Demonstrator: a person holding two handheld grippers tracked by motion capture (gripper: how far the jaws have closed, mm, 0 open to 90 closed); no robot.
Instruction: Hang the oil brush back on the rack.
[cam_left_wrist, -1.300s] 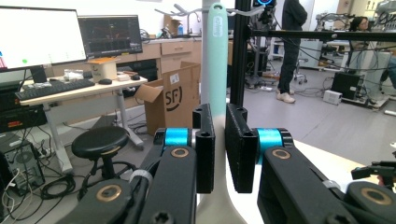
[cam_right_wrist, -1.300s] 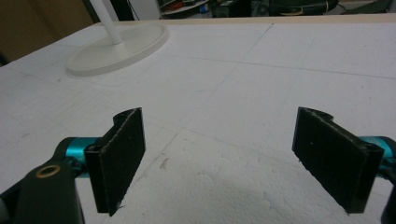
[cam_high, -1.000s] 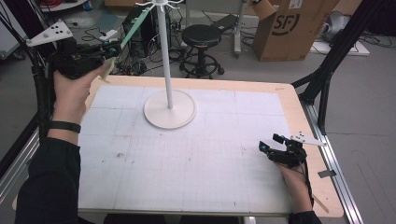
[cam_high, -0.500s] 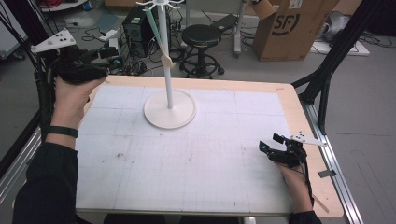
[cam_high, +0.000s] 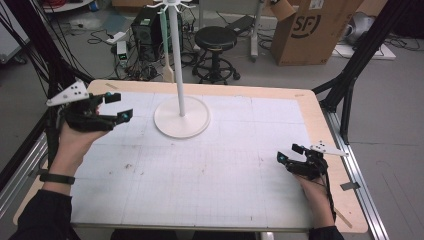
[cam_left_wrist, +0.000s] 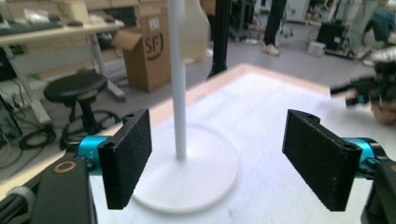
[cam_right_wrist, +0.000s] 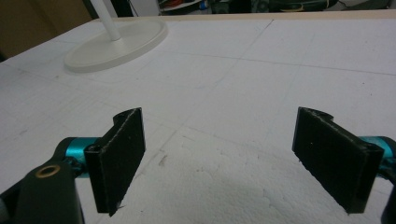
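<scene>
From the high view, the left gripper (cam_high: 116, 106) sits just left of the white stand (cam_high: 181, 116) on the worktop (cam_high: 210, 170). Its jaws have just been opening, with nothing between them.

In the left gripper view, the stand's pole (cam_left_wrist: 177, 93) rises between the wide-apart jaws, farther off.

In the right gripper view, the right gripper (cam_right_wrist: 219, 163) has its jaws apart over bare worktop.

left gripper (cam_high: 116, 106) lowered beside stand (cam_high: 181, 116), jaws just opened, empty

Stand (cam_high: 181, 116) amid open table (cam_high: 225, 175)

Left tongs (cam_high: 116, 106) just opened, empty
</scene>
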